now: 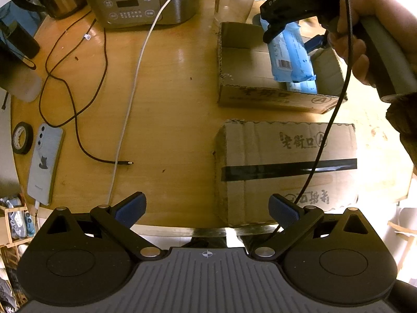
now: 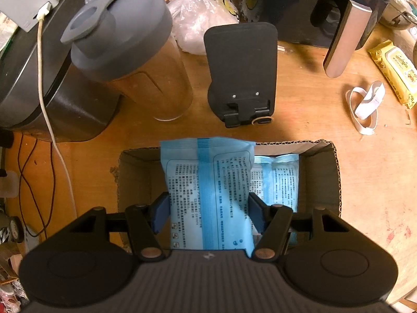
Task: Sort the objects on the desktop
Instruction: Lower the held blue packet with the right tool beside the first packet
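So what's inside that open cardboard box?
One blue pack lies in the box; the right tool holds another over it. Anything beneath is covered.

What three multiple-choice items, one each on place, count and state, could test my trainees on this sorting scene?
1. Where is the phone?
A. in the open box
B. on the table beside the tape roll
C. on the taped box

2. How many blue packets show at the open box?
A. one
B. two
C. four

3. What is the right tool doing?
A. gripping a blue packet
B. hanging open
C. gripping a cable

Answers: 1 B, it lies next to the roll; 2 B, a second packet lies behind; 3 A, both pads press its sides.
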Demonstrator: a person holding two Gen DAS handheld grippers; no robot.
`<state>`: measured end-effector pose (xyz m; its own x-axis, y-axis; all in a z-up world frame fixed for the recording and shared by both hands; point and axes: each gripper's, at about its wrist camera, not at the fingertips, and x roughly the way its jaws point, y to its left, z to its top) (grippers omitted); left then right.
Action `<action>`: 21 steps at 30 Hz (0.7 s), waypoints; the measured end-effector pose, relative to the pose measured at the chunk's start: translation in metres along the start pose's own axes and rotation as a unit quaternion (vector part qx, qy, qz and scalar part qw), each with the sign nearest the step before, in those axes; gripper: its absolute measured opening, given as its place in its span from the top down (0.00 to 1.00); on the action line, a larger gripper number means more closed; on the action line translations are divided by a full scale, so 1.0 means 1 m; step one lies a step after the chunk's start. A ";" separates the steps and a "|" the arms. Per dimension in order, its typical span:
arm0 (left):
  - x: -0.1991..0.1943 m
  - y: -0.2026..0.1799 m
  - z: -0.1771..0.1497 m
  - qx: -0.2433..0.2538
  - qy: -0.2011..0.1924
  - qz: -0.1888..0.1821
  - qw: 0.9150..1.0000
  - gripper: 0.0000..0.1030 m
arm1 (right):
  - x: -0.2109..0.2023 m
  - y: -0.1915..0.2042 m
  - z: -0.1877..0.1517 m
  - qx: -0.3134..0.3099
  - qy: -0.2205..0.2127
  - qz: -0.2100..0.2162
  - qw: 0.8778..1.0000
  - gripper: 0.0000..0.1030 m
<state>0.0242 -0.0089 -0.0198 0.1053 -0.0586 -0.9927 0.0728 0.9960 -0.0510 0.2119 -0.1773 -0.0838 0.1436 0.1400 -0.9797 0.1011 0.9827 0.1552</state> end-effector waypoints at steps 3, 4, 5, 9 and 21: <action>0.000 0.000 0.000 0.000 0.001 0.000 1.000 0.00 | -0.001 0.002 0.000 0.002 -0.001 0.001 1.000 0.41; 0.000 0.000 0.000 0.000 0.001 0.000 1.000 0.00 | -0.001 0.002 0.000 0.002 -0.001 0.001 1.000 0.41; 0.000 0.000 0.000 -0.001 0.001 0.000 1.000 0.00 | -0.001 0.003 0.000 0.003 -0.002 0.001 1.000 0.41; 0.000 0.001 0.000 -0.001 0.001 0.000 1.000 0.00 | -0.001 0.006 0.000 0.004 -0.002 0.002 1.000 0.41; 0.000 0.001 0.000 -0.001 0.002 0.001 1.000 0.00 | 0.001 0.009 0.001 0.005 -0.003 0.005 1.000 0.41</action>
<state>0.0244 -0.0075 -0.0204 0.1007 -0.0571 -0.9933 0.0707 0.9962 -0.0501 0.2143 -0.1686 -0.0838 0.1497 0.1500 -0.9773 0.1099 0.9798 0.1672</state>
